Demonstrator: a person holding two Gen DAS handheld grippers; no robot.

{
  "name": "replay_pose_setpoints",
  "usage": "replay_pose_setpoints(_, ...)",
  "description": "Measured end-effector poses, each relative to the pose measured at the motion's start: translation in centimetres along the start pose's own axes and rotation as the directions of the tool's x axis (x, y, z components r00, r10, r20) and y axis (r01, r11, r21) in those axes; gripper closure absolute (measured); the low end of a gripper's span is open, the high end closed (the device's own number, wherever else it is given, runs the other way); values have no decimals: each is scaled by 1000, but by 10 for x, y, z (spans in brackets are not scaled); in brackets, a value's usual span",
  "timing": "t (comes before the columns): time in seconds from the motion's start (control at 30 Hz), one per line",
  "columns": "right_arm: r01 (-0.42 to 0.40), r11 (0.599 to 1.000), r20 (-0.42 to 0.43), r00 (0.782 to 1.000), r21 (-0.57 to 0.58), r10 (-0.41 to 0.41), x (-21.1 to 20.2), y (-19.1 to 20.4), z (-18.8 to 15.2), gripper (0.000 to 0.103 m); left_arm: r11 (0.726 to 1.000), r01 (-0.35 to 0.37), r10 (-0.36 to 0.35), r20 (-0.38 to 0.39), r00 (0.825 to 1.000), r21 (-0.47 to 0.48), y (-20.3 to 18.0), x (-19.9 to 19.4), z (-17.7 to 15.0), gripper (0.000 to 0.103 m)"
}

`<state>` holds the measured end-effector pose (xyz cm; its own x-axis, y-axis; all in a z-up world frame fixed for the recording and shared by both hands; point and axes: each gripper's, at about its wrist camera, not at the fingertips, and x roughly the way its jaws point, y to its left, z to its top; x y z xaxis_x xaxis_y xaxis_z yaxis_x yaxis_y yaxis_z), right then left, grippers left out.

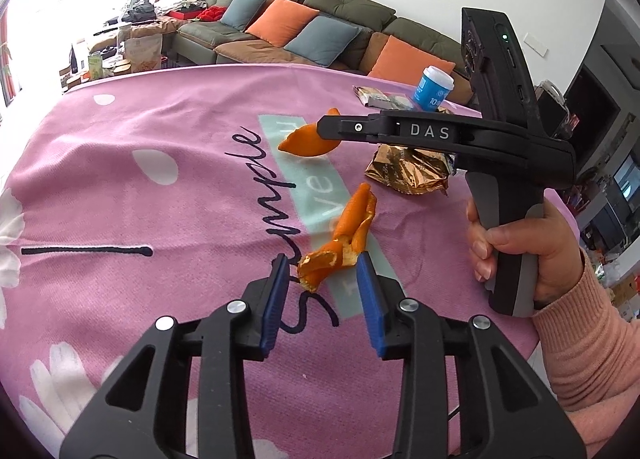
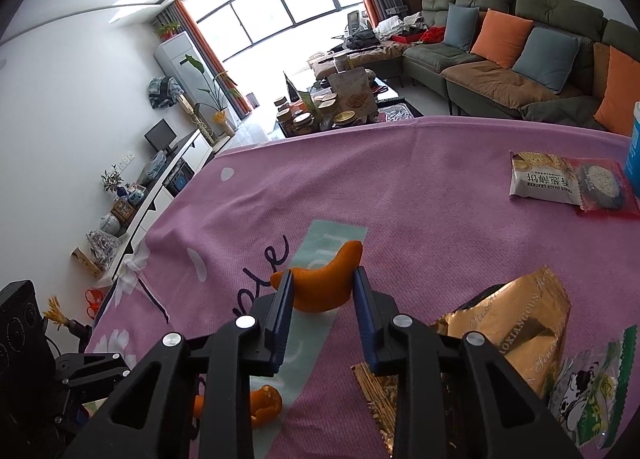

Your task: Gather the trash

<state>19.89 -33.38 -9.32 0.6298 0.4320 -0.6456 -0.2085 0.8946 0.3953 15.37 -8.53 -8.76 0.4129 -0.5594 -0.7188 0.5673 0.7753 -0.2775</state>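
A long curled orange peel (image 1: 344, 235) lies on the pink tablecloth (image 1: 160, 139). My left gripper (image 1: 324, 265) is open, its blue pads either side of the peel's near end. A second curved orange peel (image 2: 324, 283) lies further off; it also shows in the left wrist view (image 1: 304, 139). My right gripper (image 2: 322, 279) is open around it, pads on both sides, and shows from the side in the left wrist view (image 1: 324, 129). A crumpled gold wrapper (image 1: 412, 169) lies to the right, also seen in the right wrist view (image 2: 516, 331).
A cracker packet (image 2: 548, 179) and a red-edged packet (image 2: 604, 187) lie at the far right with a blue cup (image 1: 432, 89). A green and white wrapper (image 2: 596, 383) lies near right. A sofa (image 1: 320, 27) stands behind the table.
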Motion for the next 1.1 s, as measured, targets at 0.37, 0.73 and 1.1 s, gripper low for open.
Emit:
replay_pose_setpoints(0.37,-50,999,44,998,7,50,-23,6,-7,76,1000,9,-9,-25,1000,4,-3,7,0,86)
replay_pose_setpoints(0.73,-106,994,70,992,3,106,-38,20,-16,76,1000,3,-3,29,1000,-3,0,-16,-9,91)
replay_pose_setpoints(1.1,-152,988,62,986,0,152,-38,33,-23,76,998,-23,27,73,997,-52,20,-45,-28,91)
